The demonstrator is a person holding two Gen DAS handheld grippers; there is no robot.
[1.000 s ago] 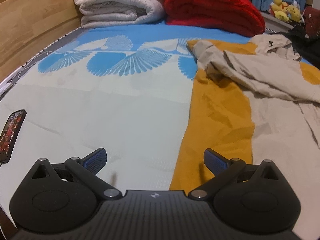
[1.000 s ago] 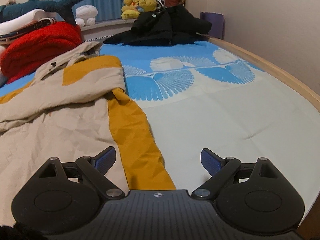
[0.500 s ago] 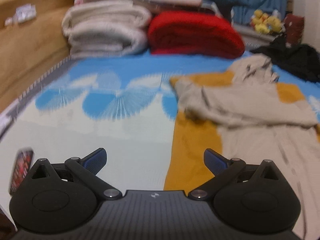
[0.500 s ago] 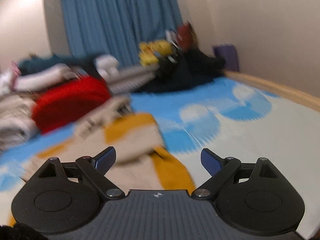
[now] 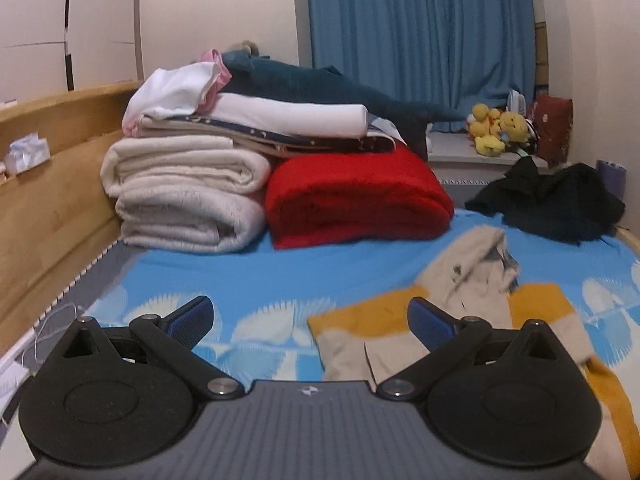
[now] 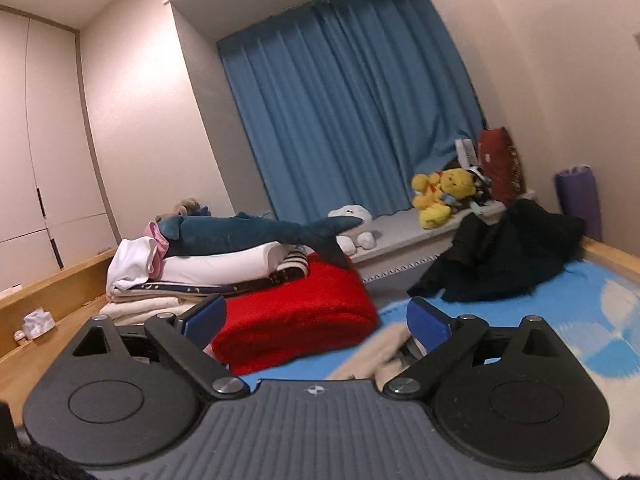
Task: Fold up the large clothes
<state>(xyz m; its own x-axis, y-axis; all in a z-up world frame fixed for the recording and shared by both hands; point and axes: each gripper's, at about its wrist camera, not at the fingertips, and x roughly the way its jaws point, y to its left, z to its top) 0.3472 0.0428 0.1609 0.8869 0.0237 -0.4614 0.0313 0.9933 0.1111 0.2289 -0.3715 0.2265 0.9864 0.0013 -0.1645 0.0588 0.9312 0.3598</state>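
1. The left gripper (image 5: 310,316) has its blue-padded fingers spread wide with nothing between them; it is raised and looks level across the bed.
2. The right gripper (image 6: 316,318) is likewise spread and empty, tipped up toward the blue curtain (image 6: 352,112).
3. The garment to fold, a beige-and-mustard hooded jacket (image 5: 452,320), lies on the blue patterned bed sheet (image 5: 280,268) just ahead of the left gripper and to its right. Its hood end points away from the gripper; its near part is hidden behind the gripper body.
4. From the right wrist only a blurred beige scrap of it shows, low between the fingers.
5. Beyond the left gripper, ahead and slightly left, sit a folded red blanket (image 5: 356,196) and rolled cream blankets (image 5: 184,196). A black garment (image 5: 556,208) is heaped far ahead to the right.
6. Handling, as I judge it: the jacket looks soft, limp and fairly light but bulky. It will sag and drag on the sheet rather than hold shape.
7. The best holds would be doubled edges: the mustard shoulder seams or the hem corners, one per gripper. Pinch through both layers, since a thin single layer may slip from the pads.
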